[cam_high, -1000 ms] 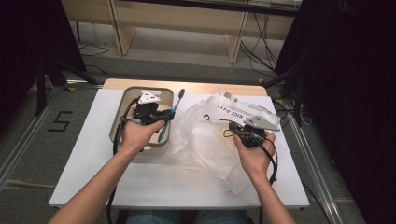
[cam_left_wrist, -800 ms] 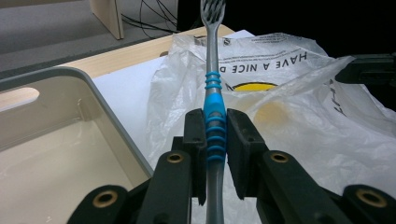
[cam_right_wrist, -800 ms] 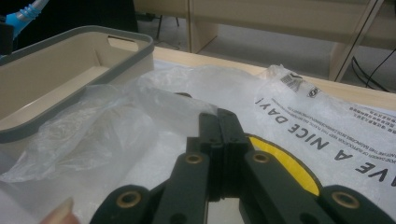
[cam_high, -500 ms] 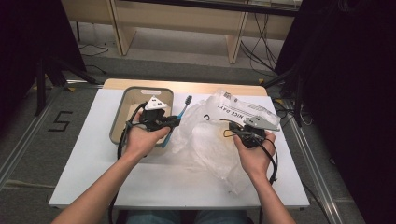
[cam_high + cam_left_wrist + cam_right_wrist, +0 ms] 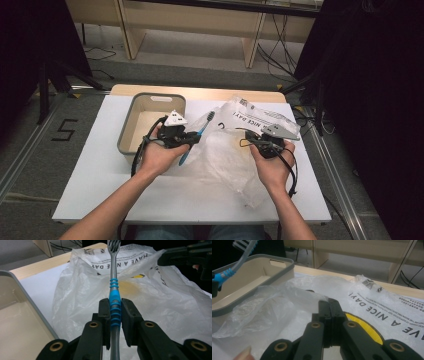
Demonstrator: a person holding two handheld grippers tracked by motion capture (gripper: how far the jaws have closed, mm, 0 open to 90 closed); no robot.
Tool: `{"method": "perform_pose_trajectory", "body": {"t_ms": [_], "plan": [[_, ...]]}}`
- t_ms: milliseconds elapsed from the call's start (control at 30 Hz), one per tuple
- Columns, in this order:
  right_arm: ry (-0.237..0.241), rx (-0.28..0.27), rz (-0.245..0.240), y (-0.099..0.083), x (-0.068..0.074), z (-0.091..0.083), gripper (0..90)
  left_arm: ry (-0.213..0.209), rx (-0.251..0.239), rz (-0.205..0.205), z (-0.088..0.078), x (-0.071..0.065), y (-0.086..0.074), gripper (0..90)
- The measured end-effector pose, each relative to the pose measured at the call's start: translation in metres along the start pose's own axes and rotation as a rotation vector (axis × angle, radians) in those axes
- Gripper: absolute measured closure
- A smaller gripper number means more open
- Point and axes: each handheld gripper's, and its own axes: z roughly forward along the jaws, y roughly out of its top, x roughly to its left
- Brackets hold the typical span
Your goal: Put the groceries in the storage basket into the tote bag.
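- the toothbrush (image 5: 114, 297) (blue ribbed grip, bristles up) sits pinched at its handle in the left claw (image 5: 115, 312), held over the near edge of the plastic bag (image 5: 235, 150).
- in the high view the toothbrush (image 5: 197, 134) slants between the grey bin (image 5: 131, 131) and the bag.
- the right claw (image 5: 329, 312) is pressed together, seemingly nipping the bag's film, though the contact is hard to make out.
- bin and bag rest on the white tabletop (image 5: 95, 175).
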Motion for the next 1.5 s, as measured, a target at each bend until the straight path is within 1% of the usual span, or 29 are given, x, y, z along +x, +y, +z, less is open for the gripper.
{"method": "perform_pose_trajectory", "body": {"t_ms": [133, 167, 333, 367, 400, 467, 500, 667, 700, 867, 900, 933, 967, 1067, 1200, 1300, 1367, 1500], "plan": [[0.000, -0.002, 0.001, 0.000, 0.000, 0.000, 90.0, -0.015, 0.017, 0.007, 0.005, -0.005, -0.002, 78.3], [0.001, -0.002, 0.000, 0.000, 0.000, 0.000, 90.0, -0.025, 0.026, 0.011, 0.007, -0.008, -0.004, 78.3], [0.000, -0.001, 0.003, 0.000, 0.000, 0.000, 90.0, -0.039, 0.048, 0.025, 0.013, -0.014, -0.006, 78.3], [0.000, -0.001, 0.002, 0.000, 0.000, 0.000, 90.0, -0.049, 0.065, 0.035, 0.017, -0.018, -0.007, 78.3], [0.001, -0.002, 0.002, 0.000, 0.000, 0.000, 90.0, -0.052, 0.071, 0.043, 0.019, -0.021, -0.008, 78.3], [0.000, -0.002, 0.002, 0.000, -0.001, -0.001, 90.0, -0.058, 0.079, 0.046, 0.021, -0.023, -0.009, 78.3], [0.000, -0.002, 0.002, 0.000, -0.001, -0.001, 90.0, -0.062, 0.089, 0.054, 0.023, -0.025, -0.009, 78.3], [0.001, -0.005, 0.003, 0.001, -0.001, -0.001, 90.0, -0.086, 0.127, 0.074, 0.034, -0.037, -0.016, 78.3], [0.001, -0.005, 0.003, 0.001, -0.001, -0.001, 90.0, -0.086, 0.127, 0.074, 0.034, -0.037, -0.016, 78.3], [0.001, -0.005, 0.005, 0.001, -0.001, -0.001, 90.0, -0.089, 0.165, 0.081, 0.044, -0.042, -0.021, 78.3], [0.001, -0.008, 0.003, 0.001, -0.001, -0.002, 90.0, -0.084, 0.177, 0.080, 0.048, -0.044, -0.021, 78.3], [0.001, -0.009, 0.004, 0.002, 0.000, -0.002, 90.0, -0.084, 0.177, 0.080, 0.048, -0.044, -0.021, 78.3], [0.001, -0.010, 0.003, 0.002, 0.000, -0.002, 90.0, -0.080, 0.188, 0.081, 0.050, -0.044, -0.021, 78.3], [0.001, -0.011, 0.004, 0.002, -0.001, -0.003, 90.0, -0.063, 0.215, 0.075, 0.056, -0.045, -0.022, 78.3], [0.005, -0.010, 0.001, 0.002, 0.000, -0.002, 90.0, -0.050, 0.248, 0.051, 0.067, -0.044, -0.022, 78.3], [0.010, -0.012, -0.002, 0.002, 0.001, -0.002, 90.0, -0.046, 0.253, 0.042, 0.070, -0.045, -0.020, 78.3], [0.011, -0.014, -0.001, 0.002, 0.001, -0.003, 90.0, -0.038, 0.253, 0.045, 0.074, -0.047, -0.018, 78.2], [0.012, -0.015, -0.004, 0.003, 0.002, -0.003, 90.0, -0.036, 0.260, 0.040, 0.080, -0.050, -0.014, 78.2]]}}
